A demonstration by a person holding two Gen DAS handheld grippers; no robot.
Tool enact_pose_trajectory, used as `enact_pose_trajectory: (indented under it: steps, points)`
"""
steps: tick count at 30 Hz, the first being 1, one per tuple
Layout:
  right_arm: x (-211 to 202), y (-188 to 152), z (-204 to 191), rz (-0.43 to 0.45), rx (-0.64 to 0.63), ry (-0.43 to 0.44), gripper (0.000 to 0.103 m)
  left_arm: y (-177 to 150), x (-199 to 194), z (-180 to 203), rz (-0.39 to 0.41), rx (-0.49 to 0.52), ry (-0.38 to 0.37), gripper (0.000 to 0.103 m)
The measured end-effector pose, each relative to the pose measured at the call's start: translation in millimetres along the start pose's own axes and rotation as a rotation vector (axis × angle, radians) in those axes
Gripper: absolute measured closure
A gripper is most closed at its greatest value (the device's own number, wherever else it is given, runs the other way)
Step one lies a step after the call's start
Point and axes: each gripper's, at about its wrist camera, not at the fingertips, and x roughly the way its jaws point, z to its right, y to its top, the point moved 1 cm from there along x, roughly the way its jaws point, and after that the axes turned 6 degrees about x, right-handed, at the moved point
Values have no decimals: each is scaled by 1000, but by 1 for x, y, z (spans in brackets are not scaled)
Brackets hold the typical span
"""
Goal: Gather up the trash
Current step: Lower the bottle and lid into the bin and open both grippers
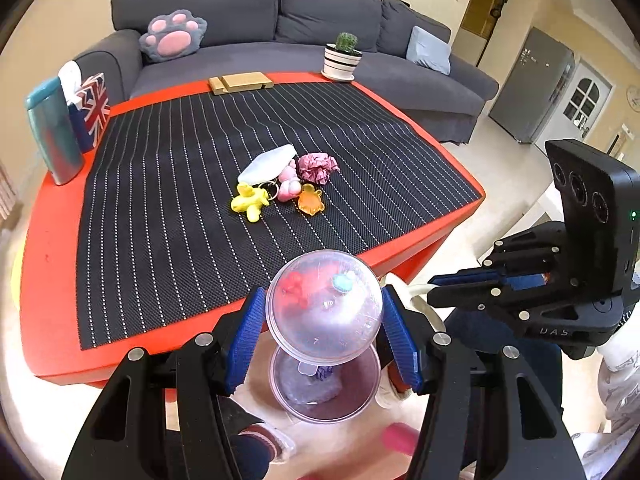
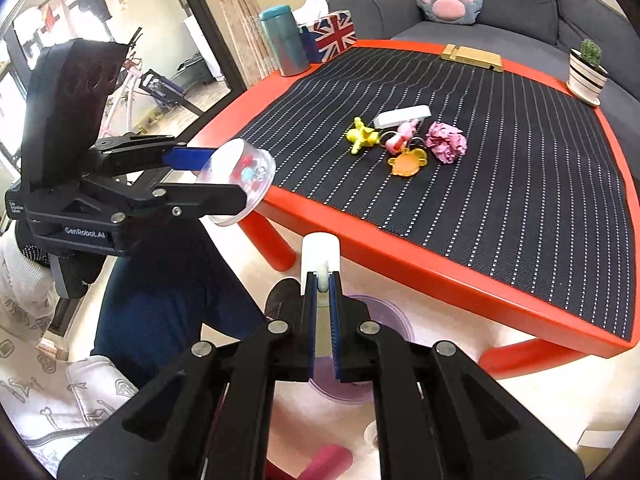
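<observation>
Two hand-held grippers working off near edge of red worktop [image 2: 460,276]. Left hand-held gripper [image 1: 324,320] clamping clear round plastic tub [image 1: 324,304] of small coloured bits, holding it tilted above purple-tinted bin [image 1: 324,384] on floor. Right hand-held gripper [image 2: 322,300] nearly shut, pinching thin white rim or handle [image 2: 321,264]; what it belongs to is unclear. Step judged: emptying tub into bin. Crumpled pink paper ball [image 2: 446,142] lying mid-mat on worktop, beside toy keychains [image 2: 384,140]. Next move probably calling for more tilt, aim over bin mouth.
</observation>
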Motion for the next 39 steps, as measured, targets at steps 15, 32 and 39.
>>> enact_pose_trajectory:
  steps: [15, 32, 39]
  points:
    - [-10, 9, 20, 69, 104, -62, 9, -1, 2, 4, -8, 7, -14, 45]
    - [-39, 6, 34, 144, 144, -112, 8, -1, 5, 24, -20, 39, -26, 45]
    - [-46, 5, 40, 164, 168, -119, 8, 1, 4, 31, -19, 54, -32, 45]
